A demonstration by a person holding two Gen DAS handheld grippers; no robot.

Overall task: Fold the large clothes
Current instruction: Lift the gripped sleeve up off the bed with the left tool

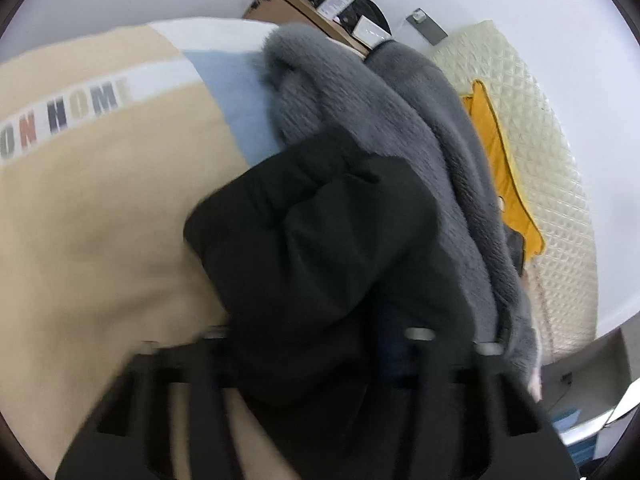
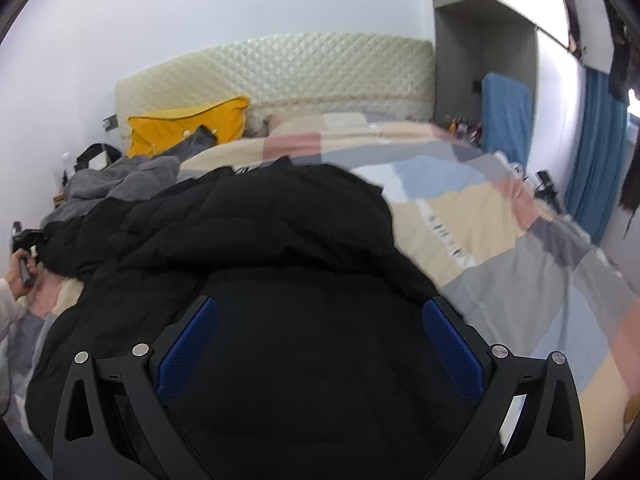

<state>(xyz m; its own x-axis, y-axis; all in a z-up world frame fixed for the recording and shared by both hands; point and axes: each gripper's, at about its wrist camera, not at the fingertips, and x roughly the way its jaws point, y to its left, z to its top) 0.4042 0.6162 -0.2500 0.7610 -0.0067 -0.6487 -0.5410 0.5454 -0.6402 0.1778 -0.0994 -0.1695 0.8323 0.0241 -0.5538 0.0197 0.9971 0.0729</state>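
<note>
Jaws of left gripper (image 1: 316, 344) pinch black jacket (image 1: 320, 248); right gripper (image 2: 320, 320) jaws spread over it

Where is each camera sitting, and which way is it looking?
Left wrist view: sits on the left gripper, looking down its blurred fingers at the puffy black jacket bunched between them, with a fluffy grey garment and the cream quilted headboard beyond.
Right wrist view: sits on the right gripper, looking over its blue-padded fingers, spread wide above the jacket, up the patchwork bedspread; a hand shows at the left edge.
Shared: jacket, grey garment, yellow pillow, headboard.
</note>
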